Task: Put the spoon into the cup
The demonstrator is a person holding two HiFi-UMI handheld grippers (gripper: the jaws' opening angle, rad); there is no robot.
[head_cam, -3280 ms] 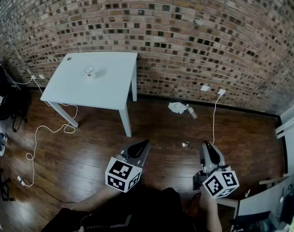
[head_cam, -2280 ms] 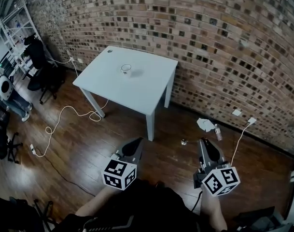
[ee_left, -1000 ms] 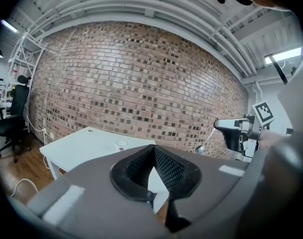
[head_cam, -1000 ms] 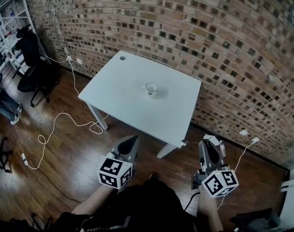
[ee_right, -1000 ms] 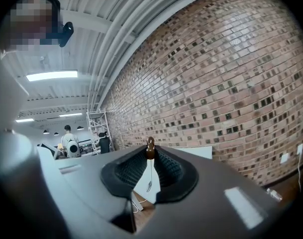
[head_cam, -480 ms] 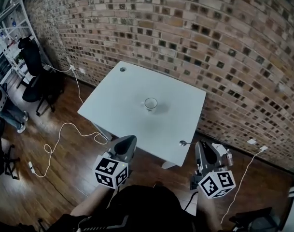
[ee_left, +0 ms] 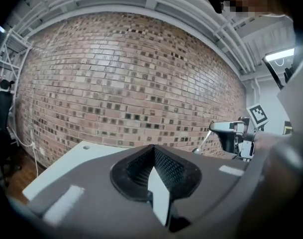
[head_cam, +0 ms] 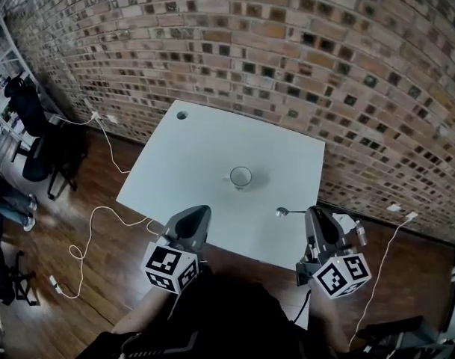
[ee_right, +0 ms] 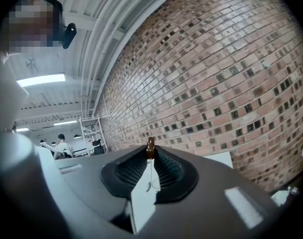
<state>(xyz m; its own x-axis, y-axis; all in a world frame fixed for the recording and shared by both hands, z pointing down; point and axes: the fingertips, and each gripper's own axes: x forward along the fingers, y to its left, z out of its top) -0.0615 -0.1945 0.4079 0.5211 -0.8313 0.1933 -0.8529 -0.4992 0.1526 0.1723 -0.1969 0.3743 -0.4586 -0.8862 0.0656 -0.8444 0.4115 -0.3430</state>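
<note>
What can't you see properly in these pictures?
- Inside of the cup: too small in the head view to tell whether it holds anything.
- The cup in both gripper views: it does not show; each gripper's own body fills the lower picture.
- The spoon in the right gripper view: only one end shows, clamped in the right gripper.
- The table legs: hidden under the top in the head view.

Smooth, matt white worktop (head_cam: 205, 152); behind it a rough brick wall (head_cam: 287, 51), beneath it a glossy dark wood floor (head_cam: 100, 264). The spoon (head_cam: 287, 212) looks like shiny metal.
</note>
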